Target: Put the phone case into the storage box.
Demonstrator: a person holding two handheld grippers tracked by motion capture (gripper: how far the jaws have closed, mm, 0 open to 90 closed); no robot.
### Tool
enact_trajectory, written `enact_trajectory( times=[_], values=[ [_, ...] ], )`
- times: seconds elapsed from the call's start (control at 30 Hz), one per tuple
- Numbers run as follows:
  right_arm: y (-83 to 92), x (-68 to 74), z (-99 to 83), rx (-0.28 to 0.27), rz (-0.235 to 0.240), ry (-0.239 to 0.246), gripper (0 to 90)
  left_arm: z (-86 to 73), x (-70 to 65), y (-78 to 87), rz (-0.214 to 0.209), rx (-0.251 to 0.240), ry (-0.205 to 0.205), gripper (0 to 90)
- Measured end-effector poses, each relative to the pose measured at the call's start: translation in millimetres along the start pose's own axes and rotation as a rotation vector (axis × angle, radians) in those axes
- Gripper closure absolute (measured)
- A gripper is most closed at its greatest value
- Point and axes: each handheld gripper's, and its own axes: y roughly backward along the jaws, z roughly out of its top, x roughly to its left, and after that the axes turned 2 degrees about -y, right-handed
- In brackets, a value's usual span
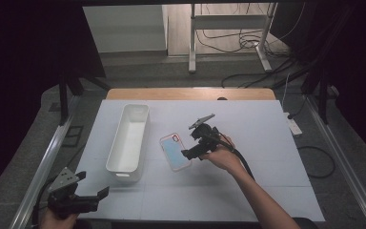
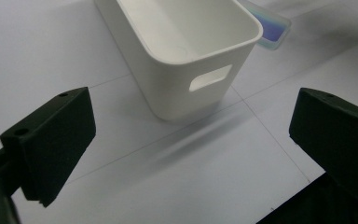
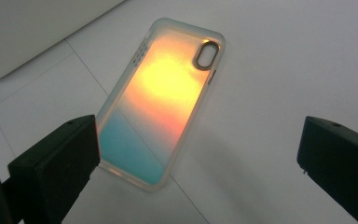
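A phone case point(image 1: 175, 151) with an iridescent back lies flat on the white table, just right of a long white bin point(image 1: 128, 141). In the right gripper view the phone case point(image 3: 161, 100) glows orange and teal, with its camera cutout at the far end. My right gripper point(image 1: 187, 154) hovers open at the case's right edge, jaws wide and nothing between them. My left gripper point(image 1: 106, 192) is open near the table's front left corner, pointing at the bin's point(image 2: 186, 42) near end, which has a handle slot.
The bin is empty. The table's point(image 1: 248, 191) front edge runs close under the left gripper. A wooden strip point(image 1: 190, 93) borders the far edge. Beyond it stand a metal stand and cables on the floor.
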Motion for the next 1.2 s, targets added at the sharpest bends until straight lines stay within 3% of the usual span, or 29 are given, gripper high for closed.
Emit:
enact_trajectory(
  times=[0.63, 1.2],
  values=[
    [-20.3, -1.3, 2.1, 0.033, -0.01, 0.011, 0.0, 0.0, 0.1, 0.0, -0.004, 0.001, -0.003, 1.3],
    [-51.0, -3.9, -14.0, 0.104, -0.008, 0.012, 0.0, 0.1, -0.2, -0.2, -0.007, 0.003, -0.006, 1.3]
  ],
)
